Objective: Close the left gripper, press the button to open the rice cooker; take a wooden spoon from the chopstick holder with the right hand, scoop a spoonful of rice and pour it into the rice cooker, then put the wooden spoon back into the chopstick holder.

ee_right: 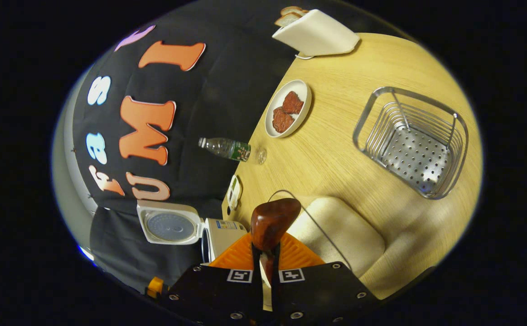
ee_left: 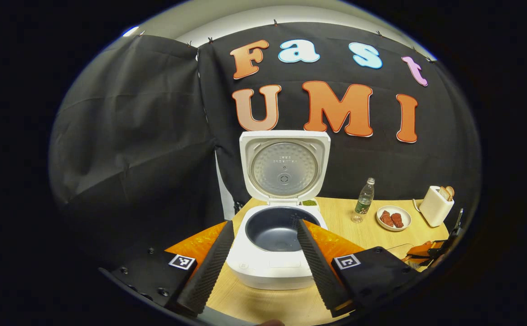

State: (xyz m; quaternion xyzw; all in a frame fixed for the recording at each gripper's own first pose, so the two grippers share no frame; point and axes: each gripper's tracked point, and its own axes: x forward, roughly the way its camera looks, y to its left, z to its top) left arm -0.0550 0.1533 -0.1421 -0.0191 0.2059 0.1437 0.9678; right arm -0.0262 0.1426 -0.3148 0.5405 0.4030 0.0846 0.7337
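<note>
Gaping rice cooker [ee_left: 276, 235] held nothing, left gripper [ee_left: 265, 258] spread, right gripper [ee_right: 267, 260] pinched wooden spoon [ee_right: 273, 222], plate [ee_right: 289, 108] carried meat, labels unreadable.

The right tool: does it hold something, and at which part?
Yes. The right tool holds the wooden spoon by its handle, just below the bowl; both fingers press on it.

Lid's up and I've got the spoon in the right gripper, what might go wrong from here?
1. The wooden spoon is pinched low on its handle by the right gripper; it may twist or slip during scooping.
2. The rice container sits apart from the rice cooker, so grains may spill on the table in transit.
3. The left gripper hangs open before the pot, possibly blocking the pour.
</note>
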